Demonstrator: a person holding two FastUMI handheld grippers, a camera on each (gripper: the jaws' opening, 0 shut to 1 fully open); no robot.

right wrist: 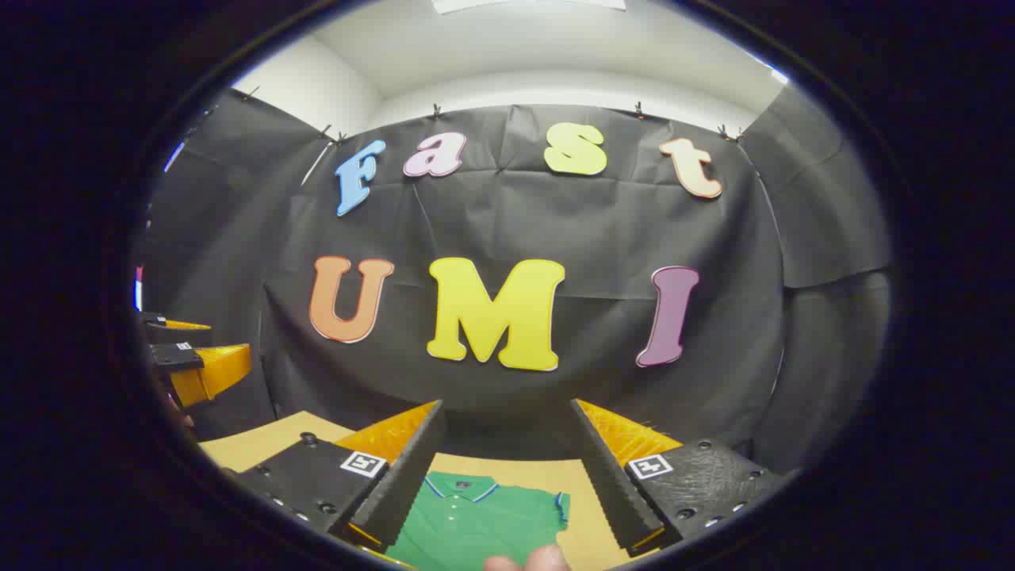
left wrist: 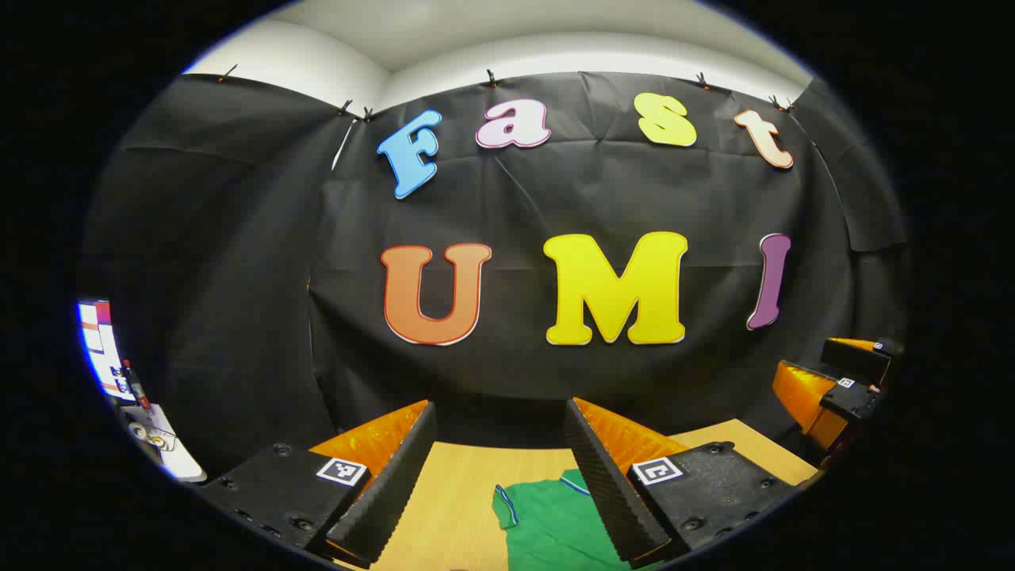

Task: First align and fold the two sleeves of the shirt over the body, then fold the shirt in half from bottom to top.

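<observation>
A green polo shirt [right wrist: 476, 519] with blue-and-white trim lies flat on the wooden table [right wrist: 262, 444], collar toward the booth wall. In the left gripper view one short sleeve of the shirt [left wrist: 547, 519] shows between the fingers. My left gripper [left wrist: 501, 476] hangs open above that sleeve, holding nothing. My right gripper [right wrist: 507, 476] is open too, above the collar end, with nothing between its fingers. The right gripper [left wrist: 840, 388] appears at the right edge of the left gripper view. The left gripper [right wrist: 186, 361] appears at the left edge of the right gripper view.
The table [left wrist: 460, 492] ends close to the black cloth wall behind it. A fingertip [right wrist: 527, 559] pokes in at the bottom of the right gripper view. White items and a bright screen [left wrist: 103, 349] stand off the table at the far left.
</observation>
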